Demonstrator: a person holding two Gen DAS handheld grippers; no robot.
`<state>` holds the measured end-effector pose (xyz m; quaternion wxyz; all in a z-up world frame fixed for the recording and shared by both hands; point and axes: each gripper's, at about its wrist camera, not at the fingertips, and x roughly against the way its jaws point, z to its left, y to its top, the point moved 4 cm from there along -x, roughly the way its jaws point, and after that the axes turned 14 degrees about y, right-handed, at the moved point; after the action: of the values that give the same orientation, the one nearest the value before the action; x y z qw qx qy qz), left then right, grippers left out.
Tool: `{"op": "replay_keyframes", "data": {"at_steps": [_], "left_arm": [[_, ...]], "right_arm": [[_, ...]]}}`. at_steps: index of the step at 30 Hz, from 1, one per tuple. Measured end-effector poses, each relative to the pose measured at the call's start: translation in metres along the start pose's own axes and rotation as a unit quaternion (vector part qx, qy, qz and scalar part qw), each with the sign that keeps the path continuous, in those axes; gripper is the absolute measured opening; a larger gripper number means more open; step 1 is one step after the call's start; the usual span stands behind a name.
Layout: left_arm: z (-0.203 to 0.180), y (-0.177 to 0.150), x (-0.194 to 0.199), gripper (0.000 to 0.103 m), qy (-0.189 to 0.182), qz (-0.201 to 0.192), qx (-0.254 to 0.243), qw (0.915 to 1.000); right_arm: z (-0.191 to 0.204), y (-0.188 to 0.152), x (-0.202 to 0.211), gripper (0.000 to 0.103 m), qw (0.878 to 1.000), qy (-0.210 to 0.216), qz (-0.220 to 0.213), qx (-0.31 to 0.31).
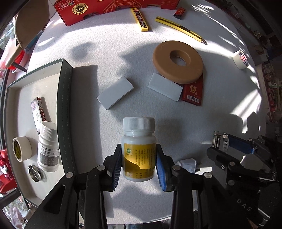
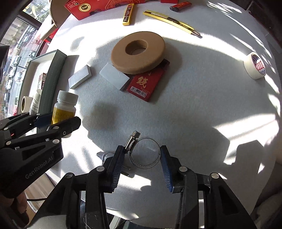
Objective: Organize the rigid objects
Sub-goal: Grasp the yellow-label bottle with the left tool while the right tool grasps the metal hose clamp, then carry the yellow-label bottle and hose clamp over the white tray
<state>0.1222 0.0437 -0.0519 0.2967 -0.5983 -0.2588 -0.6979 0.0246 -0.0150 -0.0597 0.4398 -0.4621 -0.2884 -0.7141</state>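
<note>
My left gripper (image 1: 138,162) is shut on a white pill bottle with a yellow label (image 1: 138,149), held upright over the white table; it also shows in the right wrist view (image 2: 64,107). My right gripper (image 2: 142,158) is shut on a metal hose clamp (image 2: 143,155), its pads touching the ring's two sides; the clamp shows in the left wrist view (image 1: 223,141). A green-walled tray (image 1: 66,112) at the left holds another white bottle (image 1: 47,146), a tape roll (image 1: 22,148), a hose clamp (image 1: 36,171) and a small box (image 1: 39,109).
On the table lie two grey blocks (image 1: 114,92) (image 1: 164,86), a tan ring (image 1: 178,61) on a red box (image 1: 193,91), a yellow knife (image 1: 181,29), a yellow case (image 1: 139,16), a lighter (image 1: 179,12), a tape roll (image 1: 240,59), a white plug (image 1: 188,164) and a red carton (image 1: 79,10).
</note>
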Motion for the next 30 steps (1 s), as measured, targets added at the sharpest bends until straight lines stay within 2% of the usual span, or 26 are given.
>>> {"op": "replay_keyframes", "data": {"at_steps": [6,9,13,18,30], "left_arm": [[-0.008,-0.018,0.026,0.038,-0.014,-0.015,-0.044,0.9988],[-0.008,-0.023,0.036,0.038,-0.024,-0.019,-0.049,0.9983],[0.004,-0.030,0.039,0.038,-0.028,-0.036,-0.048,0.9978],[0.019,-0.051,0.049,0.038,-0.030,-0.057,-0.029,0.9975],[0.087,-0.074,0.054,0.038,-0.019,-0.078,0.061,0.9949]], "right_arm": [[-0.012,-0.009,0.030,0.043,1.000,0.006,-0.014,-0.028],[-0.019,-0.025,0.036,0.043,0.999,0.004,-0.015,-0.035],[-0.025,-0.018,0.043,0.043,0.999,0.001,-0.015,-0.037],[-0.013,-0.013,0.055,0.043,1.000,-0.009,-0.019,-0.011],[0.066,0.019,0.049,0.043,0.995,-0.026,-0.007,0.097]]}}
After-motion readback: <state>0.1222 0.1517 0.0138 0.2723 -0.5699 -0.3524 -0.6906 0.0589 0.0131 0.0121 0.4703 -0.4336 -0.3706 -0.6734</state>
